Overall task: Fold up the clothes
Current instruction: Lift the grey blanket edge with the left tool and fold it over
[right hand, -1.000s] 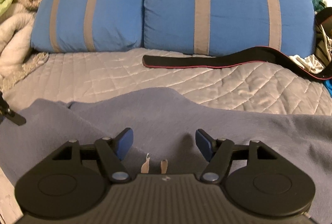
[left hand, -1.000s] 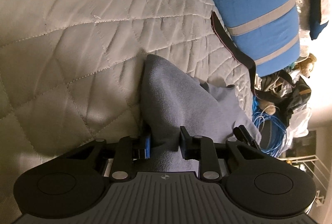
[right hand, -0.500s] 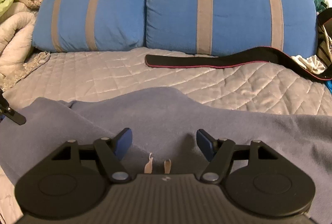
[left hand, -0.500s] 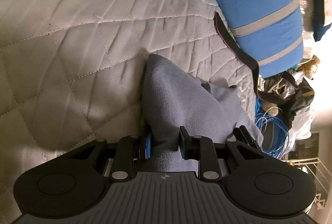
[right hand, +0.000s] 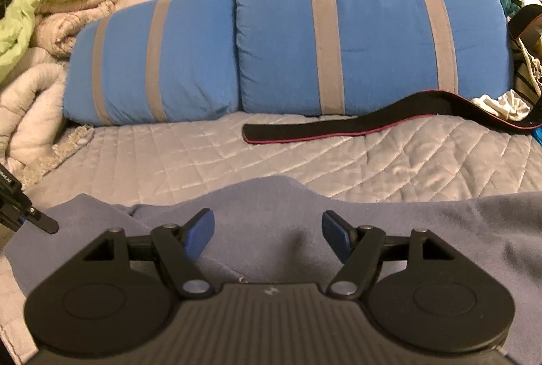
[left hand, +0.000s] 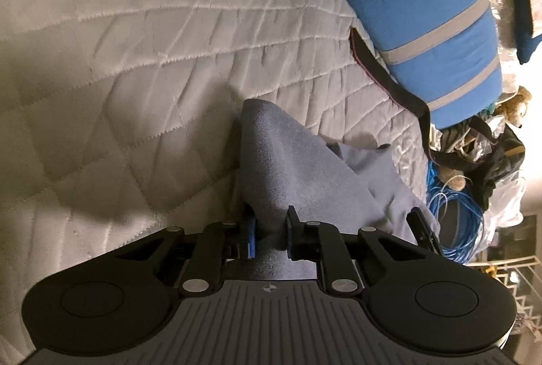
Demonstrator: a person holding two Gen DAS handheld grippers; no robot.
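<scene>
So our left gripper (left hand: 270,238) is closing its jaws on a bunched corner of the grey garment (left hand: 288,168), which sprawls sideways over the bed (left hand: 118,60). Our right gripper (right hand: 267,231) hangs spread wide right above the garment's far edge, nothing grasped, so we reckon it's the one to bite next

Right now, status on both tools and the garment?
Left tool closing on a bunched fold of the grey garment. Right tool open, above the garment, nothing gripped. Black strap lies beyond, clear of it.

Left tool (left hand: 270,236) tilts steeply down, its jaws closing; right tool (right hand: 267,231) gapes wide, angled gently down
</scene>
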